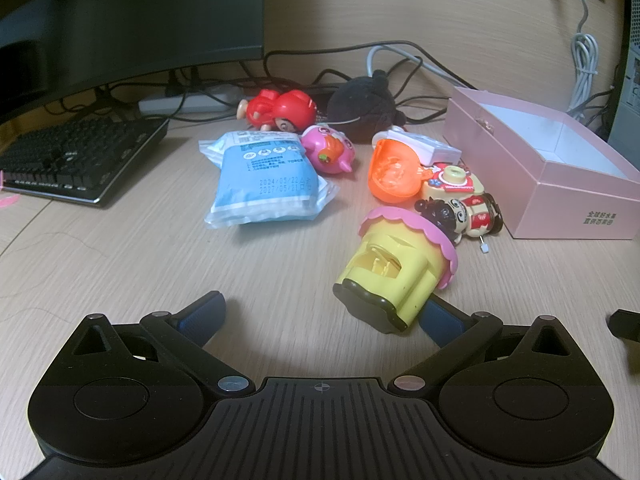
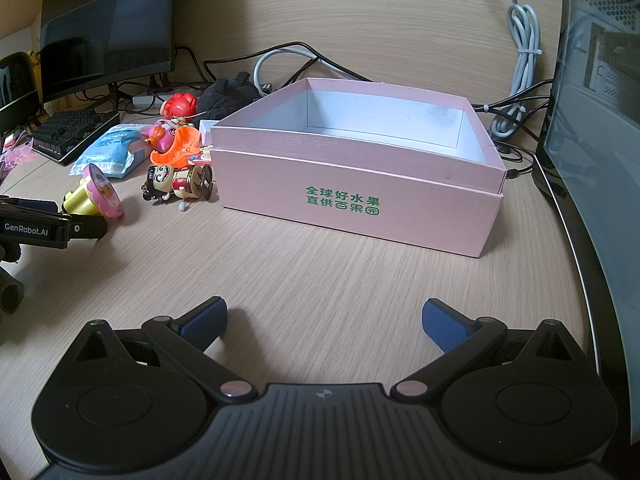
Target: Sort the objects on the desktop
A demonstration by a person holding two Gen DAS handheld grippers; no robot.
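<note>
A pile of toys lies on the wooden desk. A yellow toy with a pink frilled top (image 1: 394, 264) lies on its side, its black base against the right finger of my open left gripper (image 1: 324, 316). Behind it are a wind-up figurine (image 1: 460, 204), an orange shell (image 1: 394, 174), a blue packet (image 1: 266, 176), a pink toy (image 1: 328, 150), a red doll (image 1: 280, 110) and a black plush (image 1: 364, 110). The empty pink box (image 2: 360, 196) stands in front of my open right gripper (image 2: 324, 320). The left gripper (image 2: 60, 226) shows at that view's left edge, next to the yellow toy (image 2: 94, 196).
A black keyboard (image 1: 80, 156) and a monitor (image 1: 132, 12) stand at the left. Cables (image 1: 400, 60) and a power strip run behind the toys. A computer case (image 2: 600, 120) stands right of the box.
</note>
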